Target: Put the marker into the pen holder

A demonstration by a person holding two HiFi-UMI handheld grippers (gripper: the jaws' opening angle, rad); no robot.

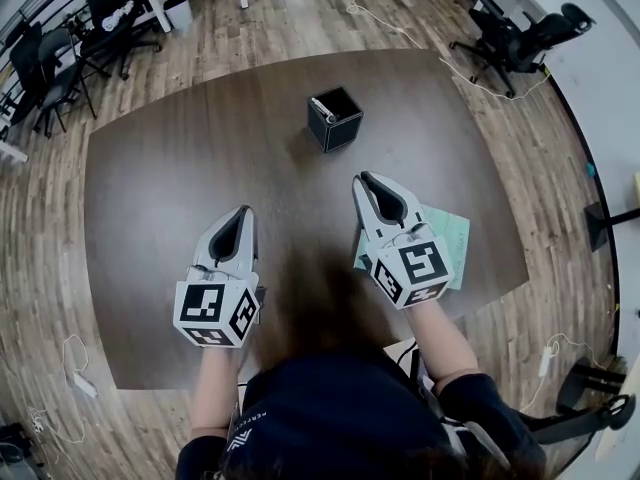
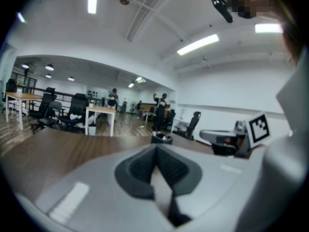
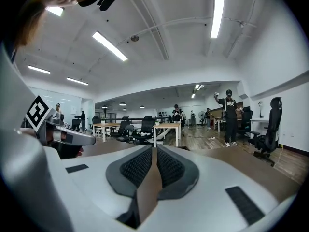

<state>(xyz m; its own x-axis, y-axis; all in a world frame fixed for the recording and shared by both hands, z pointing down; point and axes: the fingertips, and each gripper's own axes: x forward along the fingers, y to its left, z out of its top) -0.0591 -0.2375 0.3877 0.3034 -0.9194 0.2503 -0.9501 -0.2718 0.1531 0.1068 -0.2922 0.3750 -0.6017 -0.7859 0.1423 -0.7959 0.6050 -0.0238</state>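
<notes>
Two claws hang on the near side of the pen holder [image 1: 335, 120]: left claw [image 1: 243, 215] pressed together, right claw [image 1: 365, 181] closing, empty; green paper [image 1: 452, 236] lies near-right of it.

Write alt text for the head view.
A marker sits in the black pen holder on a dark wood table. Nearer the camera, two handheld grippers hover empty: the left gripper shut, the right gripper, above a green sheet, with jaws closing on nothing.

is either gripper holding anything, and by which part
Nothing held: left gripper shut, empty; right gripper jaws closing on nothing; marker is in pen holder.
</notes>
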